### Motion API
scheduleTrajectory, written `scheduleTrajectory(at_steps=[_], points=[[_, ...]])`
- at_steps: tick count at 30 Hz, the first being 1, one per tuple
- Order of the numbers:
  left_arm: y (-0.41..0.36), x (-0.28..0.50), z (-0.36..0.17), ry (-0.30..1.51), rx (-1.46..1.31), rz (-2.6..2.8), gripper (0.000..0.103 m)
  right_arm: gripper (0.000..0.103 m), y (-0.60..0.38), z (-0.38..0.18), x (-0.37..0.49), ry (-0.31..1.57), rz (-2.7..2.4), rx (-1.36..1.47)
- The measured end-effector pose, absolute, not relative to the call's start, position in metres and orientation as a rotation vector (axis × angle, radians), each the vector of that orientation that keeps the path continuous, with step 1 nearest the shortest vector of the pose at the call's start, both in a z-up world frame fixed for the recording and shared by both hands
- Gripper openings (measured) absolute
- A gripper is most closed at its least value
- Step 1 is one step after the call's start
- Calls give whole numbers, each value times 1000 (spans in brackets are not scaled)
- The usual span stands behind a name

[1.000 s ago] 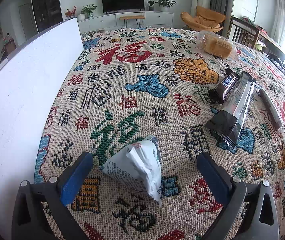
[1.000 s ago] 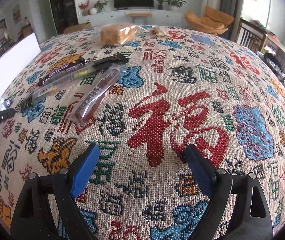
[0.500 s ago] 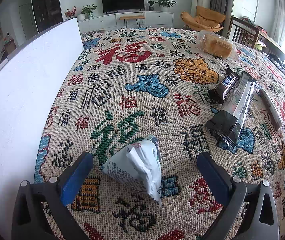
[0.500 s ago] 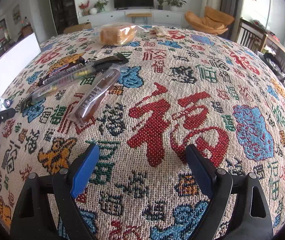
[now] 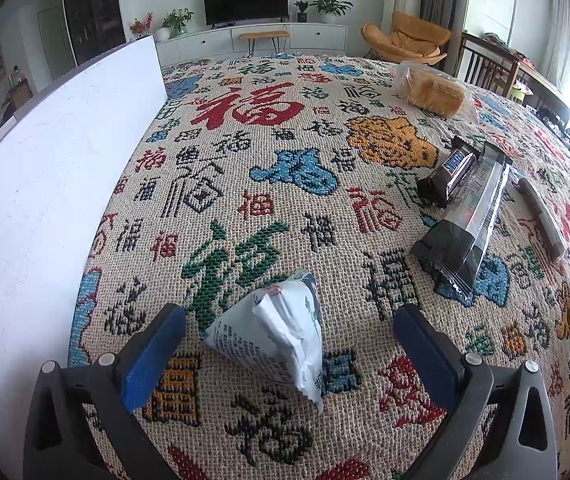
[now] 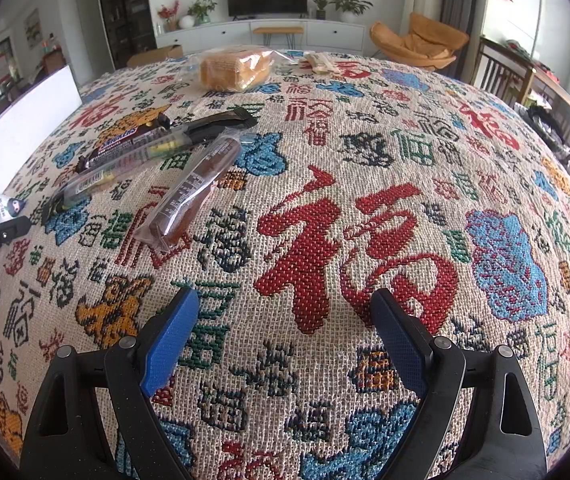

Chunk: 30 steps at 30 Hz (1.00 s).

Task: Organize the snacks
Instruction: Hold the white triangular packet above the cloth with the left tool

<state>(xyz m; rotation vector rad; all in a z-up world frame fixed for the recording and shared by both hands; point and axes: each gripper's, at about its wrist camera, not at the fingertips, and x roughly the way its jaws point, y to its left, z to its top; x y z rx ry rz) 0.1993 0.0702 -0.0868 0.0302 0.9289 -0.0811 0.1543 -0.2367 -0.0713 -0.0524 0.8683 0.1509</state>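
My left gripper [image 5: 289, 316] is open, its blue pads on either side of a small white triangular snack packet [image 5: 271, 334] lying on the patterned tablecloth, not touching it. To the right lie a Snickers bar [image 5: 451, 172], a long black-and-clear packet [image 5: 471, 212] and a thin brown stick packet [image 5: 543, 220]. My right gripper [image 6: 285, 308] is open and empty above bare cloth. In the right wrist view the brown stick packet [image 6: 195, 188], the Snickers bar [image 6: 125, 142], the long packet [image 6: 145, 156] and the white packet [image 6: 3, 206] lie to the left.
A white board [image 5: 45, 168] stands upright along the table's left edge. A bagged bread loaf [image 5: 431, 90] lies far right, also in the right wrist view [image 6: 235, 66]. A small pale packet [image 6: 321, 64] lies beside it. Chairs stand beyond the far right edge.
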Motion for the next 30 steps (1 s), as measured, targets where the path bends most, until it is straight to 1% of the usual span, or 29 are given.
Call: scheduleTrajectory(at_steps=[26, 30], points=[[72, 199, -87, 930, 26, -86, 103, 90, -237, -71, 154, 868, 152, -52], [77, 196, -84, 971, 44, -183, 103, 90, -237, -71, 154, 868, 152, -52]])
